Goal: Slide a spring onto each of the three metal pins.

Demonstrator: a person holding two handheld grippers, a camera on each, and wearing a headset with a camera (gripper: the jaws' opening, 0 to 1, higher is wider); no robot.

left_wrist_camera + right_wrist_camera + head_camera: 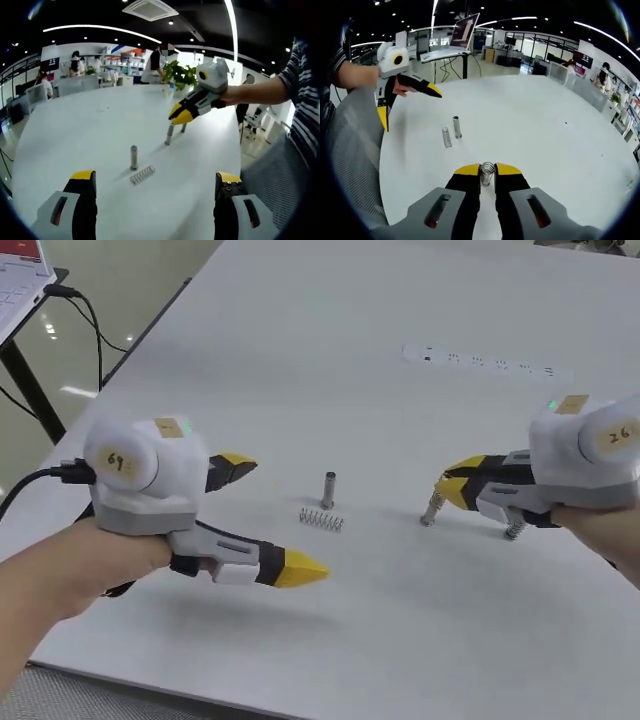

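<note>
The left gripper (272, 517) carries a sticker (118, 462) marked "69", the right gripper (452, 485) one marked "26".

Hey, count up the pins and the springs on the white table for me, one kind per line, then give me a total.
Pins: 3, made up of one bare pin and two pins already wearing springs.
Springs: 3, made up of those two on the pins plus one loose spring lying beside the bare pin.
Total: 6

left tool (155, 176) spread wide; right tool (487, 169) pinched on spring (487, 179).
</note>
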